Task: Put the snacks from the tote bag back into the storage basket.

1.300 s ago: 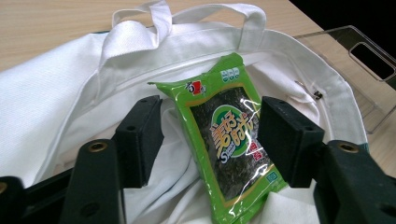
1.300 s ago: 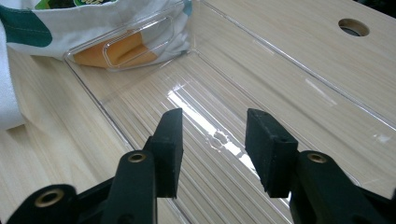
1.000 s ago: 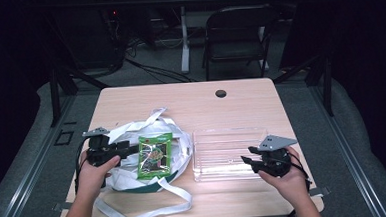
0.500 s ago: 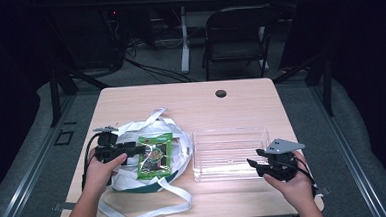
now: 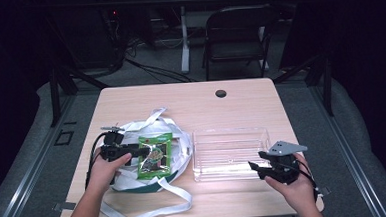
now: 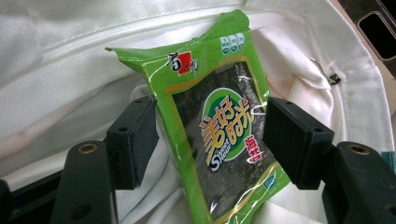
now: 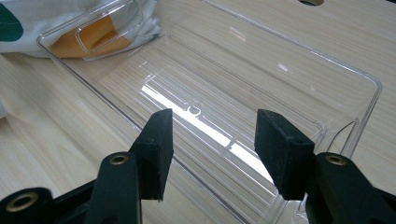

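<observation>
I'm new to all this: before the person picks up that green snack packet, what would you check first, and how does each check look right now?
1. Left gripper jaws open, having just widened: ok.
2. Green seaweed snack packet lies between the jaws, pads not pressing it: ok.
3. Packet rests loose on the white cloth bag; whether cloth would be pinched too: cannot tell.
4. Clear plastic tray holds nothing: ok.
5. Right gripper jaws open, having just widened, at the tray's near edge, gripping nothing: ok.
6. Bag's long white strap trails toward the table's front edge: not ok, it might snag.
</observation>
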### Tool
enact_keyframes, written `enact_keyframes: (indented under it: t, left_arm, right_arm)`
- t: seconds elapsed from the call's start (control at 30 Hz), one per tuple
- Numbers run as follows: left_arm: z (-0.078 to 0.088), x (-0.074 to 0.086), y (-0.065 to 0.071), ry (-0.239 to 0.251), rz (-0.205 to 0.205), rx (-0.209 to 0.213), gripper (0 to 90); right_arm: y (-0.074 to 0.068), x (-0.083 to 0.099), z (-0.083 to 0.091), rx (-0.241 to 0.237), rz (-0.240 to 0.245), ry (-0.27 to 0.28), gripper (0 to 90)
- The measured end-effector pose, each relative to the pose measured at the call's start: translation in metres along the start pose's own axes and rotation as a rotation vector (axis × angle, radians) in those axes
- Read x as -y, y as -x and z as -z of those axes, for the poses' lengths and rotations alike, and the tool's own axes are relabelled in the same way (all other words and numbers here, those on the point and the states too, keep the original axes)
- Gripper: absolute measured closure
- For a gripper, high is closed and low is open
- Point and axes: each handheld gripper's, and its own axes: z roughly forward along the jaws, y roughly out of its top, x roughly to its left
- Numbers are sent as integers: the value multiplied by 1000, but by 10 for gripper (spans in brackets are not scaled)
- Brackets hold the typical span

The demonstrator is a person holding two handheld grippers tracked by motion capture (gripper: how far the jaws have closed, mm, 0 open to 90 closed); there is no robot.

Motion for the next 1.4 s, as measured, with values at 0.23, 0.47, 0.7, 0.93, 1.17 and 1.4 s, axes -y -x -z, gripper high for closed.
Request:
enact_keyframes:
  t: [0.23,0.47,0.7,0.93,1.17,1.4]
  left_arm:
    - [-7,-1,-3,-28,23,5,345]
    - [-14,-2,-8,-65,42,-7,341]
    - [-23,-5,-9,-88,66,10,341]
    - [-32,-8,-11,-97,65,32,341]
    - [-37,-9,-16,-106,66,70,347]
    - [-40,-9,-17,-100,95,102,391]
  right_arm:
    - [-1,2,1,3,-4,-4,464]
    - [-1,5,3,8,-8,-8,461]
    - [-2,9,6,16,-12,-17,460]
    - [-3,12,9,23,-19,-12,460]
    - [-4,14,10,22,-18,-12,461]
    - [-5,14,11,25,-21,-16,461]
